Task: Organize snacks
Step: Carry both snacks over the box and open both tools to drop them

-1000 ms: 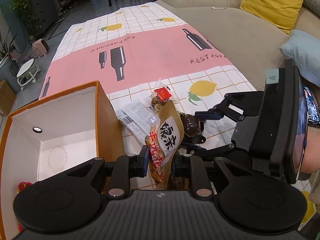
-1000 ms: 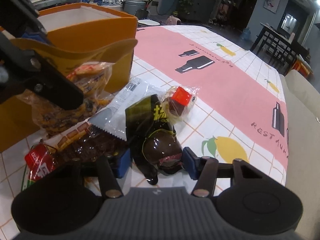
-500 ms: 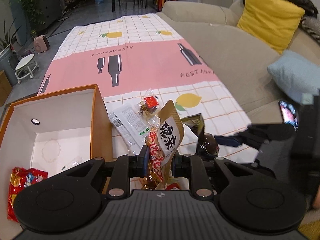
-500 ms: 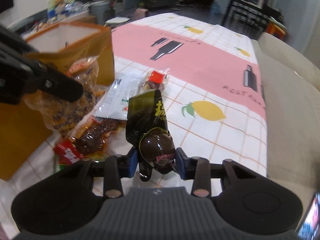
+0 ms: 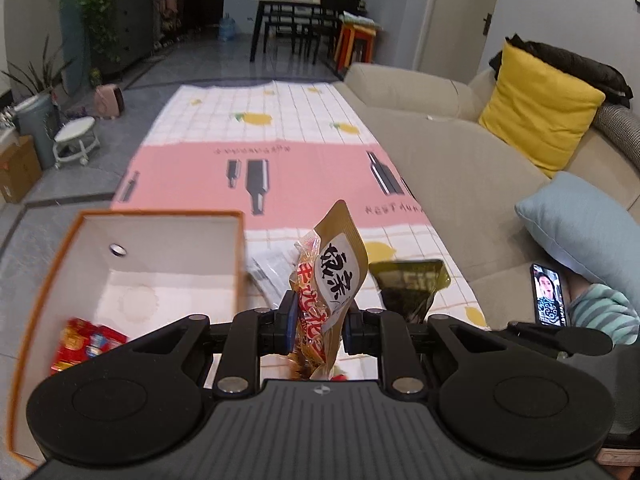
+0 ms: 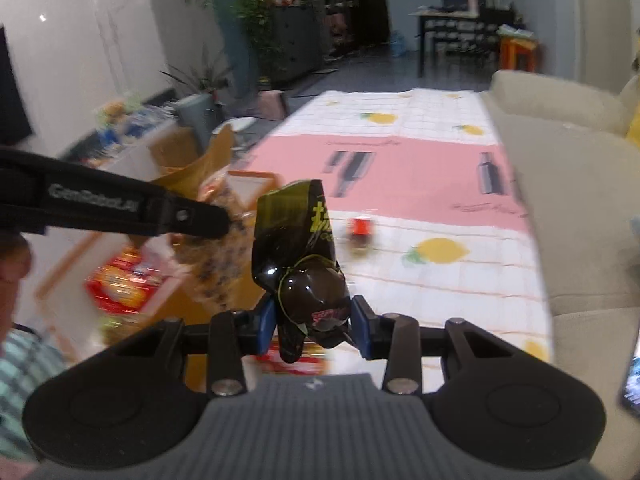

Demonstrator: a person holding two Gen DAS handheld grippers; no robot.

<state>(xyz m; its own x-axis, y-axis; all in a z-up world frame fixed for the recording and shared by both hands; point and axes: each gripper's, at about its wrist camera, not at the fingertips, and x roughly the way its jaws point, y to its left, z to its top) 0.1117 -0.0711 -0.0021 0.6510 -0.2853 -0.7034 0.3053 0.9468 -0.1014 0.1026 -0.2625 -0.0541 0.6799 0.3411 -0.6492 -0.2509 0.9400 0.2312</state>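
- Leftmost, we see the orange box (image 5: 48,280) open-topped on the desk (image 5: 304,168), a red pack (image 5: 86,344) already lying inside; our goal sits there.
- Next, our left claw (image 5: 318,326) pinches the tan pouch (image 5: 334,276) low on its body, held clear of the desk and just right of the box wall.
- Beside it, our right claw (image 6: 312,322) has just been closing and now presses its pads on the dark packet (image 6: 302,264) at its bulging lower end.
- Risk, as we judge it: both packs are slick film gripped near the bottom, so a top-heavy flap could swing and slide out over the desk.
- Another risk: both claws heading for one box may collide, since the left one crosses the right view just beside the packet.
- A small red-capped snack (image 6: 360,232) and a clear wrapper (image 5: 268,270) wait on the desk.
- Around us: a cloth of pink band, bottles and lemons on white checks; a beige sofa (image 5: 460,160) at right with a yellow cushion (image 5: 540,116) and a phone (image 5: 548,294); plants and a dining set far off.
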